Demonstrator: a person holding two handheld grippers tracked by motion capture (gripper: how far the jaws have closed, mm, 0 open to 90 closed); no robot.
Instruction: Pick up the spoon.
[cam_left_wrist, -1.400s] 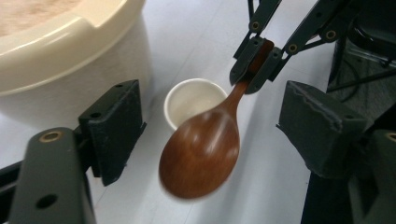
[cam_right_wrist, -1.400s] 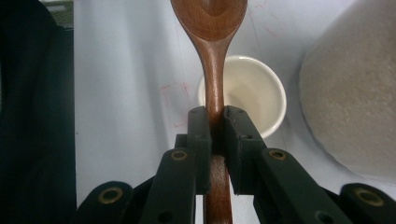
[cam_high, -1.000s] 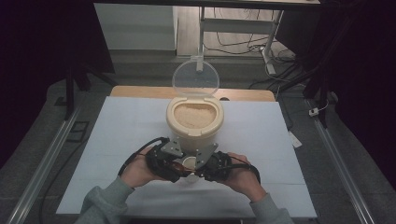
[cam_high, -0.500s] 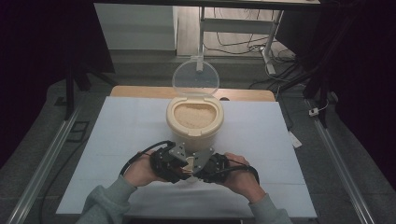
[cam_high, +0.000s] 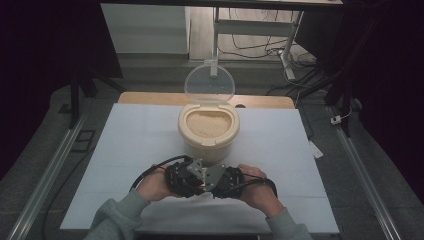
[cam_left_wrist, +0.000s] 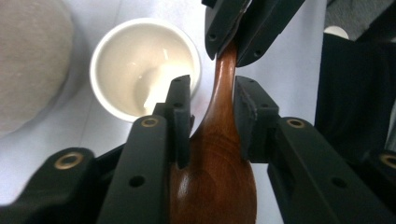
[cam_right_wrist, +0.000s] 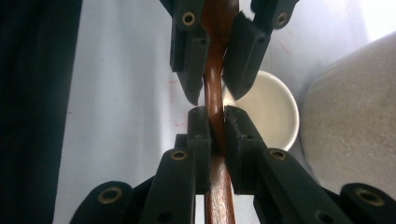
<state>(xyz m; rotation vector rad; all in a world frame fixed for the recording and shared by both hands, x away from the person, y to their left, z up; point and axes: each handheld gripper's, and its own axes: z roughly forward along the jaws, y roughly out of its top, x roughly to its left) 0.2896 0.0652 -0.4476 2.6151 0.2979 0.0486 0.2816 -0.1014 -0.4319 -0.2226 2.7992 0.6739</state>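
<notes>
Two sets of jaws pinch one glossy reddish-brown wooden spoon, the left gripper just closing, the right gripper clamped.

Lab/test rig, not a home: white-covered table inside metal frame rails, dark surroundings, loose cables on floor behind, desk legs at back.

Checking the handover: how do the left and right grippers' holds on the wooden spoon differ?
The right gripper is shut on the wooden spoon at its thin handle, pads flush. The left gripper straddles the neck where it widens to the bowl, a gap showing at one pad. The left jaws have just been closing. Both face each other along the spoon, beside the white cup.
</notes>
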